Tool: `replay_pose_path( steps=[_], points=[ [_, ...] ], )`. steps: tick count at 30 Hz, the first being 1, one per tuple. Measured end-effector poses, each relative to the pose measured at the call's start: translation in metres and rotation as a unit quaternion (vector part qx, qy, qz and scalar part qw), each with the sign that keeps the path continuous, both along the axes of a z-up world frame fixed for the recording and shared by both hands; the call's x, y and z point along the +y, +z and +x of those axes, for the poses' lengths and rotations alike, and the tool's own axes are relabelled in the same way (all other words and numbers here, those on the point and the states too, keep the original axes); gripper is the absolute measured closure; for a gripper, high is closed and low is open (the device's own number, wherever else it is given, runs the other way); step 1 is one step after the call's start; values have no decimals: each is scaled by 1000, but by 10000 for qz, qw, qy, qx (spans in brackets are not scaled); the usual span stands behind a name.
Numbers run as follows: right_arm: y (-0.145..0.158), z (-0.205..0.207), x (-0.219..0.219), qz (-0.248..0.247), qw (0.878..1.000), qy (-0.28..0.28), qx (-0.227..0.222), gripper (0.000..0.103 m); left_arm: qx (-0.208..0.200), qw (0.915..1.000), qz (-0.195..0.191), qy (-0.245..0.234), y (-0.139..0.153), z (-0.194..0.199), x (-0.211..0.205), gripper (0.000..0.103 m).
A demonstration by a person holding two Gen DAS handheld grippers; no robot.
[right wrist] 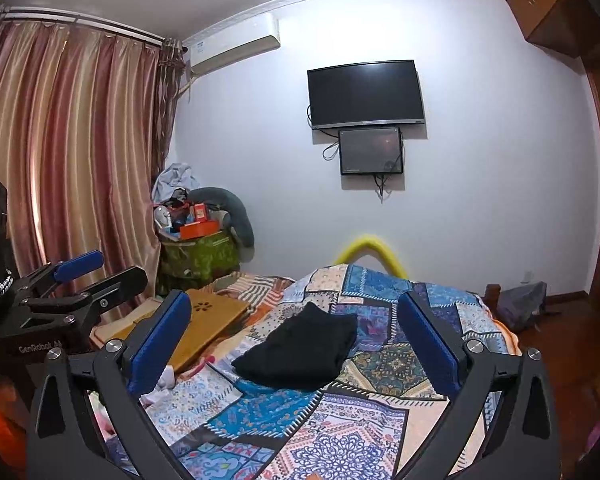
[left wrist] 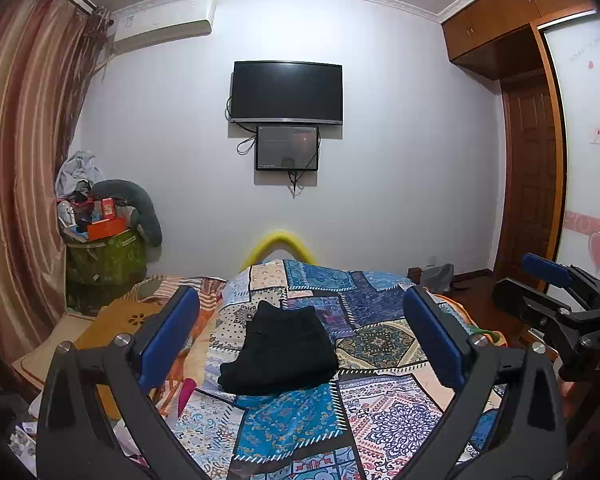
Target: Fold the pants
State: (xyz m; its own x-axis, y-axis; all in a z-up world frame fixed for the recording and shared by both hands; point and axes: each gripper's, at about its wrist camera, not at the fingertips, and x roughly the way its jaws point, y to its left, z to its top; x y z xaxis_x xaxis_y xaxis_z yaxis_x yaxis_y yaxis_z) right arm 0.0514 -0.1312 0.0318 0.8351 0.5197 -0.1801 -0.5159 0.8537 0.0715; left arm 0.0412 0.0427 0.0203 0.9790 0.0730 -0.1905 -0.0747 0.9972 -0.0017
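Black pants [left wrist: 282,350] lie folded in a compact bundle on the patchwork bedspread [left wrist: 300,420]; they also show in the right wrist view [right wrist: 300,350]. My left gripper [left wrist: 300,340] is open and empty, held above and short of the pants. My right gripper [right wrist: 296,340] is open and empty too, likewise held back from the pants. Each gripper shows at the edge of the other's view: the right gripper [left wrist: 556,292] and the left gripper [right wrist: 88,276].
A wooden lap desk [right wrist: 204,320] lies on the bed's left side. A green bin [left wrist: 104,264] piled with clutter stands by the striped curtain [left wrist: 24,160]. A TV [left wrist: 286,92] hangs on the far wall. A wardrobe [left wrist: 532,160] and wooden floor are at the right.
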Motion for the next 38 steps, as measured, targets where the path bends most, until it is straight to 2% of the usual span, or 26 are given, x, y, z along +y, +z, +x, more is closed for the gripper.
replay_pose_path(
  steps=[19, 38],
  points=[
    [0, -1, -1, -16, 10000, -83, 41, 1, -3, 9999, -104, -137, -1, 2, -2, 0],
    [-3, 2, -1, 8, 9999, -108, 107, 1, 54, 9997, 27, -220, -6, 5, -12, 0]
  ],
)
